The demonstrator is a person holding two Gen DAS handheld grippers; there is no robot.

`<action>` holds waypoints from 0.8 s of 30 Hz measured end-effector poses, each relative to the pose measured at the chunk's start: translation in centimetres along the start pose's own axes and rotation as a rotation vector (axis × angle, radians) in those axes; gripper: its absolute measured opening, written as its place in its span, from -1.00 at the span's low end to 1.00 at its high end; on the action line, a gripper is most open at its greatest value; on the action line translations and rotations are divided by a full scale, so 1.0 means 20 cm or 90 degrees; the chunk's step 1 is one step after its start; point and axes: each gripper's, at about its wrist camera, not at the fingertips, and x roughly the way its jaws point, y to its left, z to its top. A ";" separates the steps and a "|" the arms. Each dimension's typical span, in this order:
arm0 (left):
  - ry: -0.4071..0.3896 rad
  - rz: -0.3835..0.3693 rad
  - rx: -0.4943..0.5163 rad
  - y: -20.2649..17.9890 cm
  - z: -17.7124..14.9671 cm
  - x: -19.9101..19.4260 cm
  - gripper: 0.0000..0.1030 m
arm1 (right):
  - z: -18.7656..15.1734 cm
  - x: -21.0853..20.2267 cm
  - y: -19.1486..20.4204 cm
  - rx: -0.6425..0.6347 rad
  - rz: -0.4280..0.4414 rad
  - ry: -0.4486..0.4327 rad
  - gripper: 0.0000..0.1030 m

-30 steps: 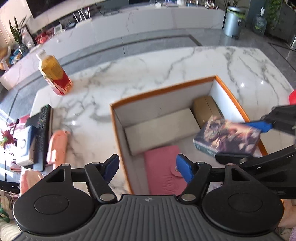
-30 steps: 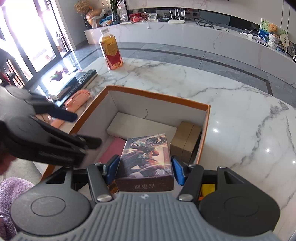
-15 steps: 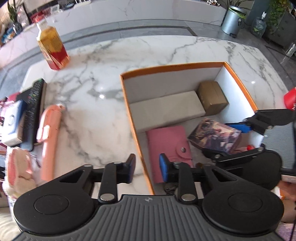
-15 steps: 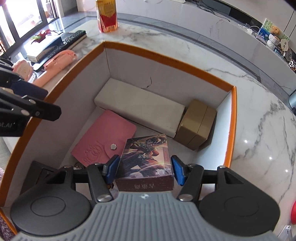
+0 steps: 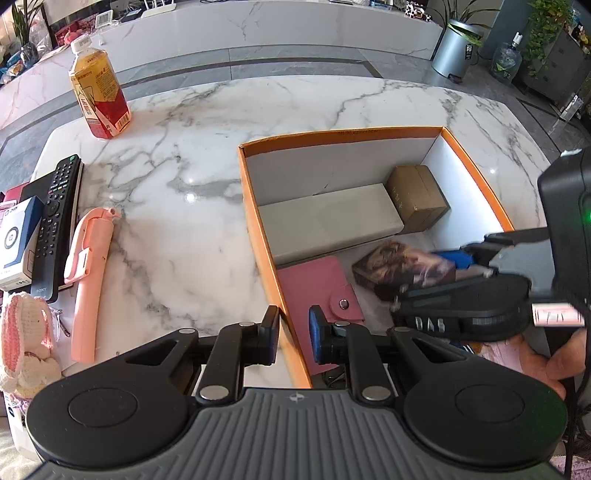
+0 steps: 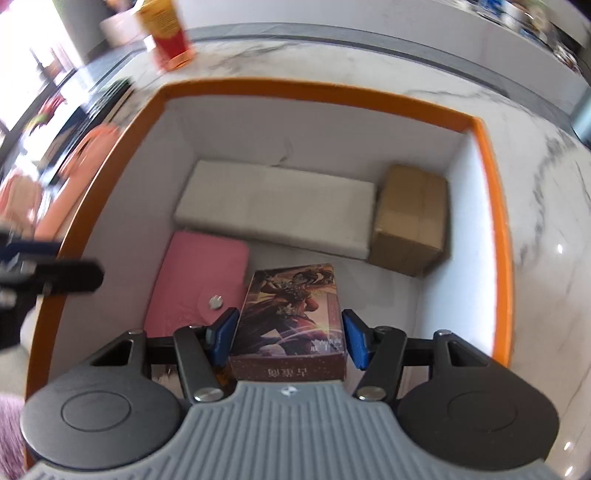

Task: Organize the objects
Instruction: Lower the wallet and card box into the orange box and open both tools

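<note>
— Card box (image 6: pixel 291 317) location? Who holds it?
— Low inside the orange-rimmed box (image 5: pixel 258 229), beside the pink wallet (image 5: pixel 317 291); right gripper (image 6: pixel 290 334) pinches it, angled steeply down.
— Left gripper (image 5: pixel 293 334)?
— Clamped on that box's left wall, tilted down.

Beyond the orange-rimmed box (image 6: pixel 495 206) in the right wrist view, everything is smeared by motion blur: the drink bottle (image 6: pixel 166 33) is cut off by the top edge, and the pink shapes left of the box cannot be identified. The near end of the illustrated card box (image 6: pixel 295 314) is hidden behind the gripper body. In the left wrist view its right end is covered by the right gripper (image 5: pixel 436 273), and the crocheted toy (image 5: pixel 22 332), possibly a rabbit, is cropped at the left edge.
</note>
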 end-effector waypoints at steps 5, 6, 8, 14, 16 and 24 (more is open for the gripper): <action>0.000 0.001 0.000 0.00 0.00 0.00 -0.61 | 0.01 0.05 -0.03 0.052 0.028 0.015 0.20; 0.000 0.001 -0.001 0.00 0.00 0.00 -0.61 | 0.01 0.06 -0.03 0.052 0.030 0.027 0.20; 0.000 0.001 -0.001 0.00 0.00 0.00 -0.61 | 0.01 0.08 -0.03 0.058 0.043 0.042 0.20; 0.000 0.006 0.000 0.00 0.00 0.00 -0.61 | 0.00 0.10 -0.05 0.054 0.069 0.050 0.25; 0.001 0.006 0.000 0.00 0.00 0.00 -0.61 | 0.00 0.10 -0.05 0.046 0.075 0.050 0.34; 0.001 0.010 0.004 -0.01 0.00 0.00 -0.61 | 0.00 0.12 -0.11 0.099 0.074 0.055 -0.13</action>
